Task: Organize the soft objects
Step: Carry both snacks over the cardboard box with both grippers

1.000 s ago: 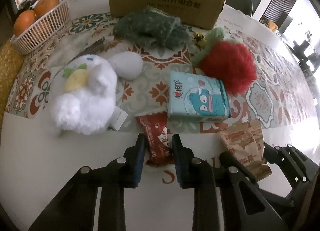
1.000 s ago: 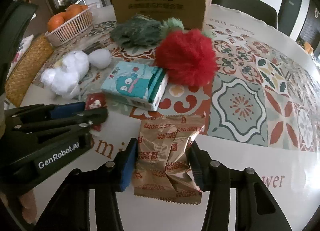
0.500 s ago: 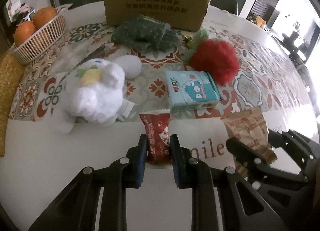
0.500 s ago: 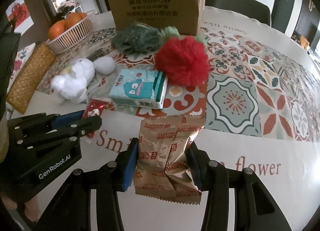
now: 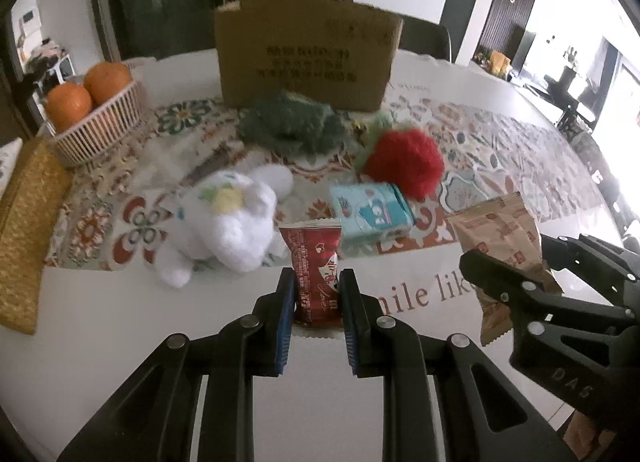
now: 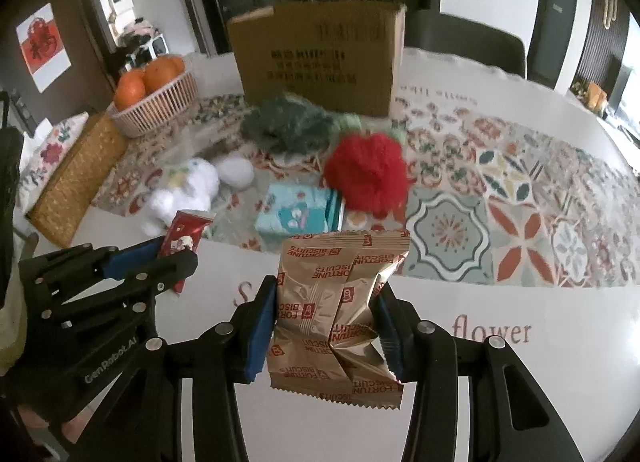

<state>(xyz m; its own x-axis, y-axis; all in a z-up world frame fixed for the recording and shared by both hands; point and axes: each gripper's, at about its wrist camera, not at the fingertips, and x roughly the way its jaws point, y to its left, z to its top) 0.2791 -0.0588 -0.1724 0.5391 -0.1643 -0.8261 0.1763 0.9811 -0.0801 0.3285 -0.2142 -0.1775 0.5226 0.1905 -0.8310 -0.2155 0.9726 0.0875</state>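
My left gripper (image 5: 317, 282) is shut on a red snack packet (image 5: 314, 262) and holds it above the white table; the packet also shows in the right wrist view (image 6: 185, 240). My right gripper (image 6: 327, 298) is shut on a gold biscuit packet (image 6: 340, 302), also lifted; the packet shows at the right of the left wrist view (image 5: 500, 238). On the patterned cloth lie a white plush toy (image 5: 228, 221), a red plush strawberry (image 5: 404, 161), a dark green plush (image 5: 292, 125) and a light blue tissue pack (image 5: 370, 213).
A cardboard box (image 5: 308, 57) stands at the back behind the plush toys. A white basket (image 5: 100, 125) of oranges sits at the far left, next to a woven yellow box (image 5: 24, 229). A dark chair (image 6: 464, 41) stands behind the table.
Both grippers have risen and pulled back from the cloth, each carrying its packet up off the table. The plush toys and tissue pack have not moved.
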